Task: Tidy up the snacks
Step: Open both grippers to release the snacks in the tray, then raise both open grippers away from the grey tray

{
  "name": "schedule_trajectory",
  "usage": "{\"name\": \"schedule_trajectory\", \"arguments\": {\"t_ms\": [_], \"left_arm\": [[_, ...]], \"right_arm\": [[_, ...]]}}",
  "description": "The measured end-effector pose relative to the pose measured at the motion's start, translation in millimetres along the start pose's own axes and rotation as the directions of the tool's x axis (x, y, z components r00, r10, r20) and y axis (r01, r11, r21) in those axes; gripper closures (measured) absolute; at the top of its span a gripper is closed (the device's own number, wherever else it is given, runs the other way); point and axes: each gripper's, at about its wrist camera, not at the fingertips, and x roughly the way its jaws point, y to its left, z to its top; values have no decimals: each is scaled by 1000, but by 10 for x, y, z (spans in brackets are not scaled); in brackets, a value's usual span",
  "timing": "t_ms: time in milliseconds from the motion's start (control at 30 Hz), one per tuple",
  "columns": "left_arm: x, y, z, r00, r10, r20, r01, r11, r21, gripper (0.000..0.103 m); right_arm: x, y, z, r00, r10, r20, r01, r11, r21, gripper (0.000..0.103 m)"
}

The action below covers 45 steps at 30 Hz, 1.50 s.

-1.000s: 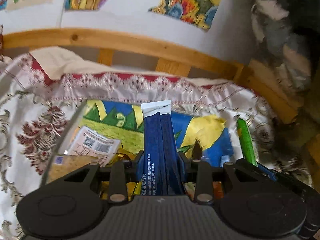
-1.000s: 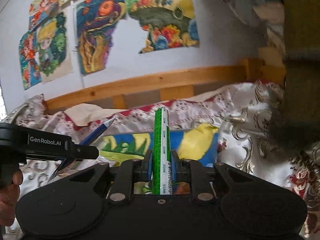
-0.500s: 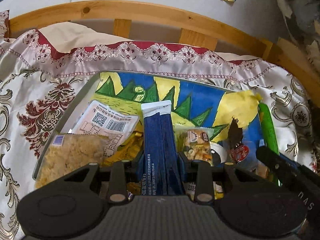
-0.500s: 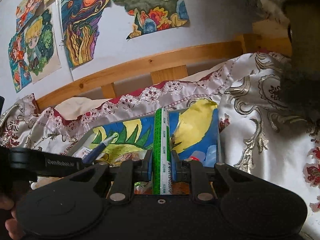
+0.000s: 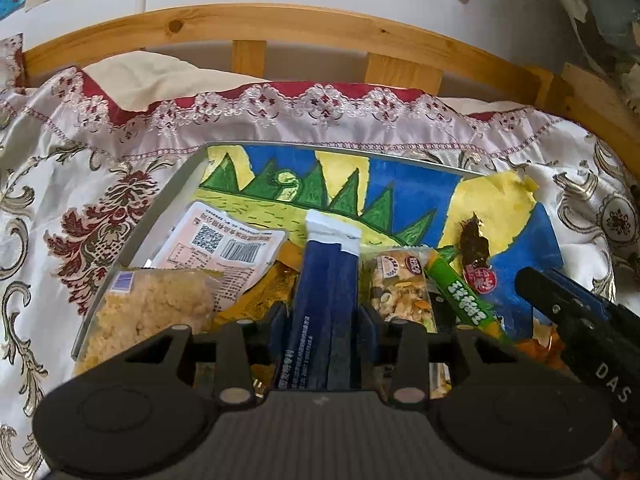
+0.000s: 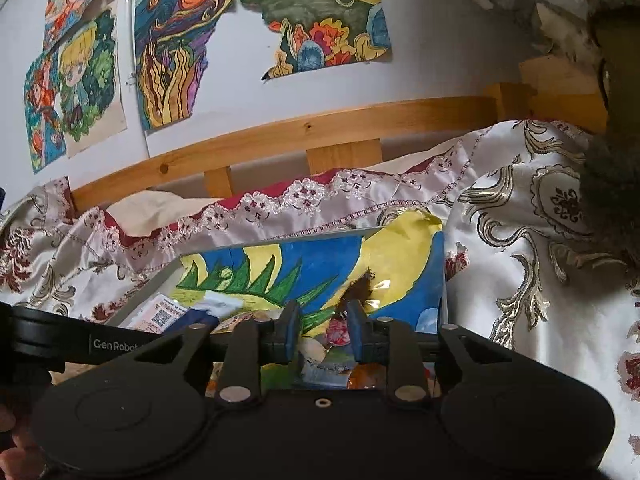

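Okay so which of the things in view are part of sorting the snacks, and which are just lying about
Part of the job:
- blue stick packet, gripped by the left gripper
- green stick in the tray
- nut bar
- barcode pouch
- right gripper, open

Just lying about:
- patterned bedspread
- wall drawings
- wooden bed rail

Left gripper (image 5: 325,316) fingers clamping a dark blue snack packet (image 5: 325,300), hovering over a grey tray (image 5: 132,236) holding a green stick packet (image 5: 464,300), nut bar (image 5: 400,288), crumbly yellow snack bag (image 5: 148,312), lying on a patterned bedspread (image 5: 80,200).
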Motion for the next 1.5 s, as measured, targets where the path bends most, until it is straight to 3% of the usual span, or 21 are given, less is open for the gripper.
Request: {"name": "schedule_trajectory", "arguments": {"t_ms": [100,267,567,733,833,1167,1500], "left_arm": [[-38,18,-9,1000,10,14,-10,1000,-18,47],[-189,15,-4,998,24,62,-22,999,-36,30],[-679,94,113,979,77,189,-59,994,-95,5],[-1010,169,134,964,99,249,-69,990,-124,1],[-1195,207,126,959,106,264,-72,988,-135,1],[-1810,371,-32,932,135,336,-87,984,-154,0],[-2272,521,-357,919,123,376,-67,985,-160,0]], "right_arm": [[-13,5,9,1000,0,3,0,1000,2,69],[-96,39,46,1000,-3,22,3,1000,1,51],[-410,163,278,996,-9,84,10,1000,-8,31],[-693,224,461,992,-6,125,6,1000,0,17],[-863,265,556,989,1,149,-3,1000,12,2],[-1410,514,733,984,26,177,-25,1000,-5,1],[-1915,741,559,988,30,153,-32,999,9,1]]}}
